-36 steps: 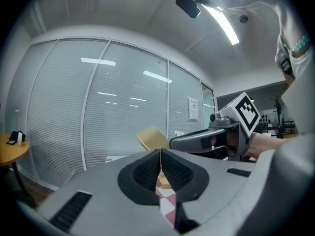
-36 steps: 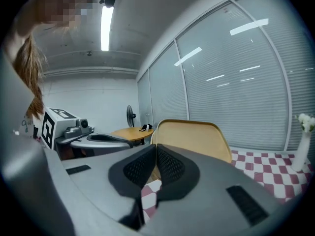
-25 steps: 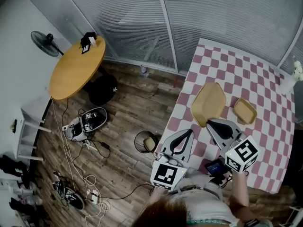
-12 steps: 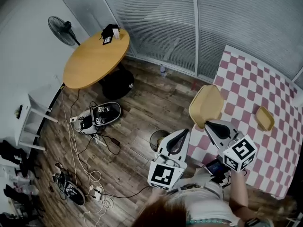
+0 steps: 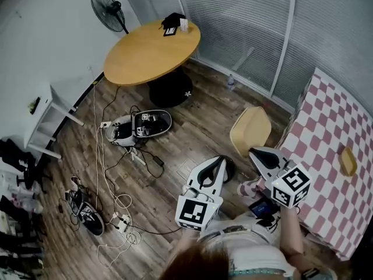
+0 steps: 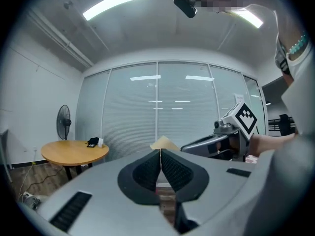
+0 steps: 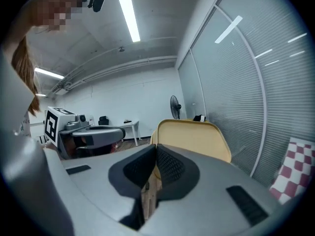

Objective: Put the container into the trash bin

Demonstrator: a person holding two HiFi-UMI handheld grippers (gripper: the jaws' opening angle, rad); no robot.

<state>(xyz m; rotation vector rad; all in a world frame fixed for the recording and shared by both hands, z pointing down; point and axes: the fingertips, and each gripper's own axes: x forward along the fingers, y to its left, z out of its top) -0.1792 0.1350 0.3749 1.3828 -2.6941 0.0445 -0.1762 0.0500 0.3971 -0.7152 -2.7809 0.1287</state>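
Note:
The tan flat container point(image 5: 249, 132) hangs over the wood floor, left of the checkered table point(image 5: 332, 127). My right gripper point(image 5: 257, 153) is shut on its near edge; in the right gripper view the container point(image 7: 197, 139) stands up just beyond the closed pads point(image 7: 165, 163). My left gripper point(image 5: 220, 160) is shut with nothing in it, its pads point(image 6: 172, 168) pressed together. The dark round trash bin point(image 5: 231, 169) sits on the floor right under the left gripper's tip and is mostly hidden by it. The container is beyond and to the right of the bin.
A round wooden table point(image 5: 152, 44) and a standing fan point(image 5: 108, 6) are at the back. A grey floor device point(image 5: 143, 124), cables point(image 5: 116, 203) and shoes point(image 5: 81, 214) lie on the floor to the left. A smaller tan container point(image 5: 348, 160) lies on the checkered table.
Both grippers swung left, off the checkered table and out over the wood floor, the right one carrying the container. The bin went from left of the left gripper to beneath it.

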